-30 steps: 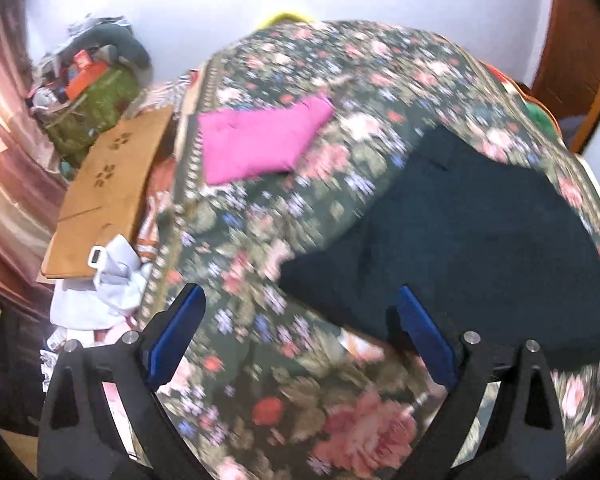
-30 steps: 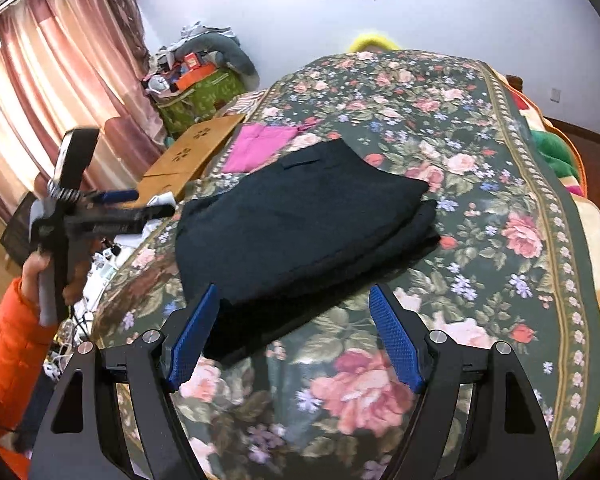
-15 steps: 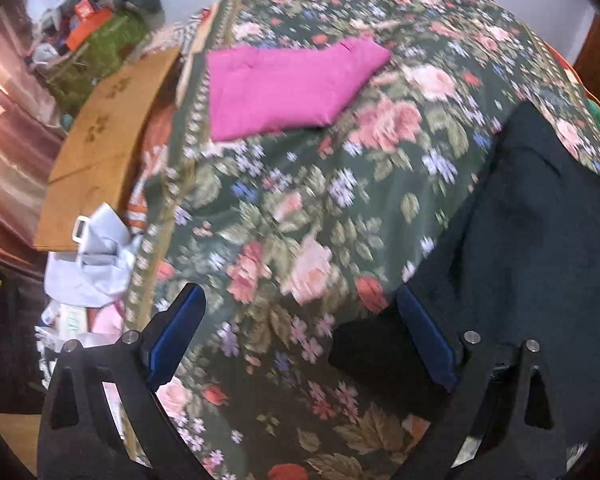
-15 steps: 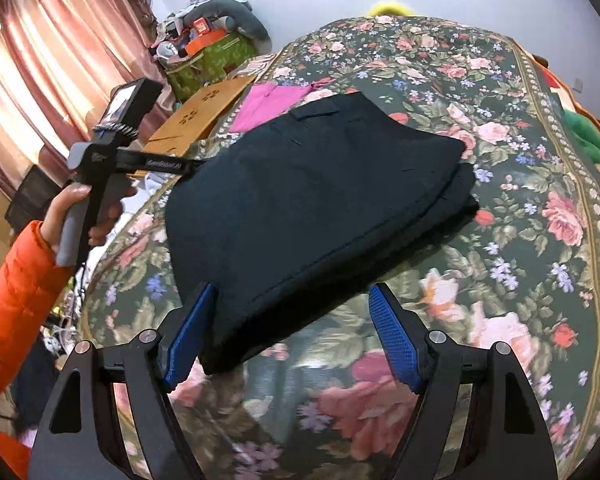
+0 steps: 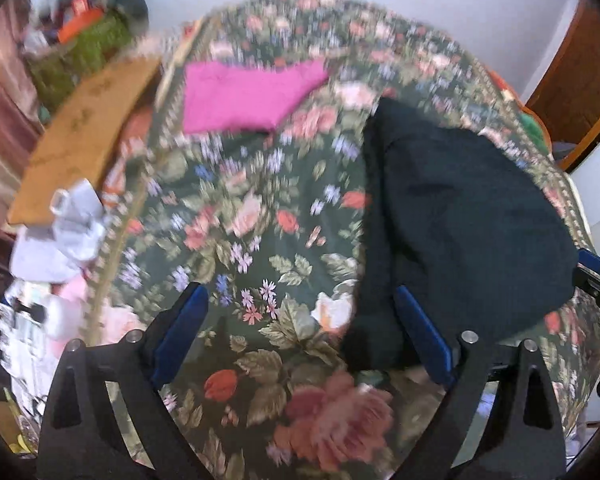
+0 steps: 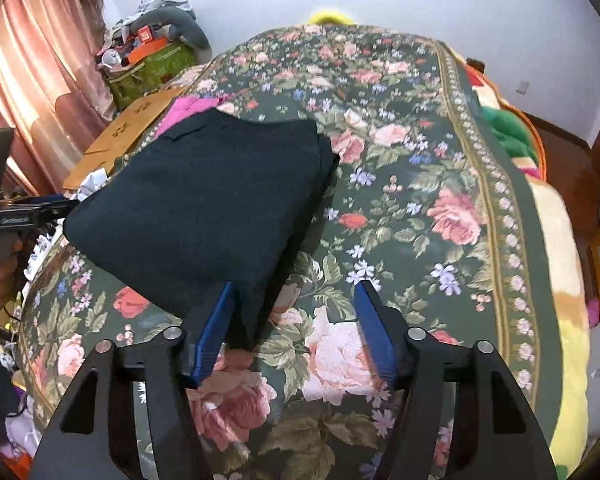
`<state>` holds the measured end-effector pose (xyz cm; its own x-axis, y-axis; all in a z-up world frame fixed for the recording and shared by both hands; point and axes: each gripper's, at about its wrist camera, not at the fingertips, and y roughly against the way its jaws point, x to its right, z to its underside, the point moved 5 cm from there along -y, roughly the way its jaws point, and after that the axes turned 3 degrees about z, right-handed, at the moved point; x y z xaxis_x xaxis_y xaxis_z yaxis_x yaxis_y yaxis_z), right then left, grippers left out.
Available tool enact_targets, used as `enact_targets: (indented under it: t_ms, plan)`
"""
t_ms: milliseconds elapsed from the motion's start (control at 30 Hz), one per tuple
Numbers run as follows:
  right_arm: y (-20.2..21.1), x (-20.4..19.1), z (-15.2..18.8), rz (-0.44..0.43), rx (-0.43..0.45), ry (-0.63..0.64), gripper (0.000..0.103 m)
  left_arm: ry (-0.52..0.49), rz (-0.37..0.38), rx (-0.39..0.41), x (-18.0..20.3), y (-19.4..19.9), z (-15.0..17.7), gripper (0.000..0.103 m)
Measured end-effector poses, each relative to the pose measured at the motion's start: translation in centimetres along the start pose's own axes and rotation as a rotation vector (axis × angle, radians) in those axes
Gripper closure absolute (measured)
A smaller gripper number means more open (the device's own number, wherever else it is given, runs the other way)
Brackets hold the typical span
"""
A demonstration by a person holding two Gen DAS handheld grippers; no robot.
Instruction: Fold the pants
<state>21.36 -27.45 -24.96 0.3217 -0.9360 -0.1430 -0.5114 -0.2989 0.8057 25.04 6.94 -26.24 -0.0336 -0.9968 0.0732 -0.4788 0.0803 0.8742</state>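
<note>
Both my grippers have pulled back from the folded black pants [image 6: 204, 204]. My left gripper [image 5: 300, 332] gapes wide; my right gripper [image 6: 296, 320] stands narrower, holding nothing.

Dark navy pants [image 6: 204, 200] on a dark green bedspread [image 6: 412, 184] with pink roses; a magenta cloth [image 5: 248, 96]; blue gripper pads [image 6: 216, 328]

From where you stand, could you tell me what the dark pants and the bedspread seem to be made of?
Dark pants: probably a matte woven fabric, thick at the folded edges, no sheen. Bedspread: printed floral cloth, looks soft and slightly plush; exact fibre unclear.
</note>
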Motion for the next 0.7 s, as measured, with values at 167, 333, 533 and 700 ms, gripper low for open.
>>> enact_targets:
  t_ms: [167,333,533,700]
  plan:
    - [1.4,-1.0,-1.5,-0.036,0.074,-0.005,0.05,-0.059,0.001,0.098,2.2,2.8,-0.8,0.011]
    - [0.1,-2.6,-2.1,-0.074,0.074,0.017,0.058,-0.07,0.016,0.028,3.1,-0.1,-0.5,0.042]
    - [-1.0,-2.0,-0.9,-0.091,0.04,0.001,0.069,-0.028,0.043,0.022,2.5,-1.1,1.1,0.044]
    - [-0.6,-0.4,0.0,-0.085,0.014,-0.003,0.073,-0.026,-0.014,0.051,1.6,0.3,2.5,0.044]
